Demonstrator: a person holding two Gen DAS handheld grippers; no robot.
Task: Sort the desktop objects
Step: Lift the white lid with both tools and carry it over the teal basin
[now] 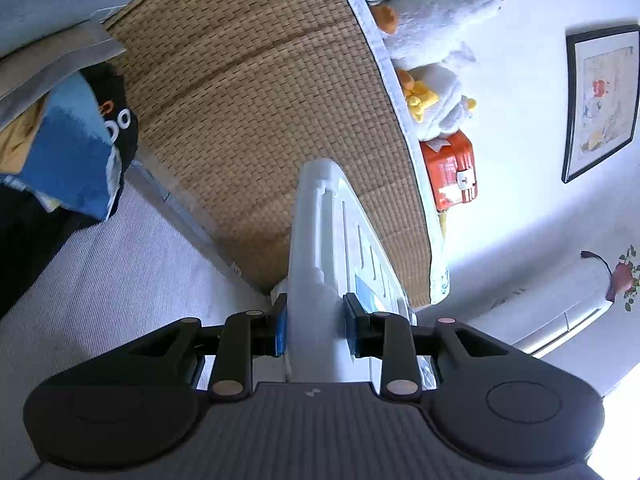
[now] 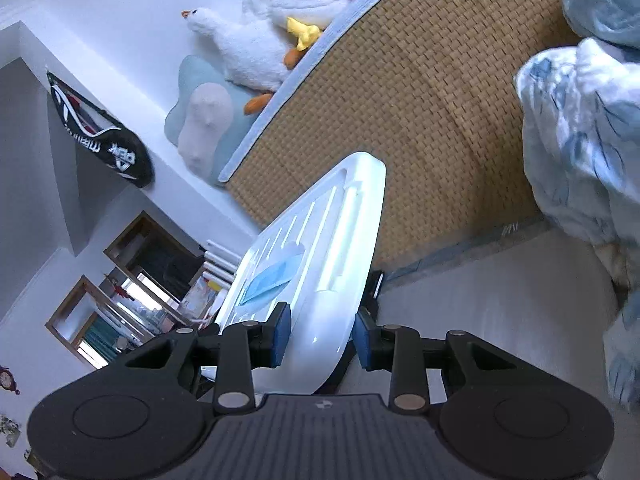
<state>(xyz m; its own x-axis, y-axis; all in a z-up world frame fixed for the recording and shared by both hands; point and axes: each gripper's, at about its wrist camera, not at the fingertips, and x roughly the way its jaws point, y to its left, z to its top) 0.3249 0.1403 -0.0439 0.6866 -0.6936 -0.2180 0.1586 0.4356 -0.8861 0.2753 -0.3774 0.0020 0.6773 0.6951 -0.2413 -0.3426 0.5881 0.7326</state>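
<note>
White tray point(image 1: 320, 248) edge-on, long axis away (toward woven mat point(image 1: 256, 112))

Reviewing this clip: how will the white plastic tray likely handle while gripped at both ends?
The white plastic tray looks rigid, showing no sag between the left tongs and right tongs. Its glossy rim may be slippery. The blue item inside could slide as it tilts.

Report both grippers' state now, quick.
Left gripper: closed on the white slotted plastic tray, gripping one edge.
Right gripper: closed on the same tray's other edge.
</note>
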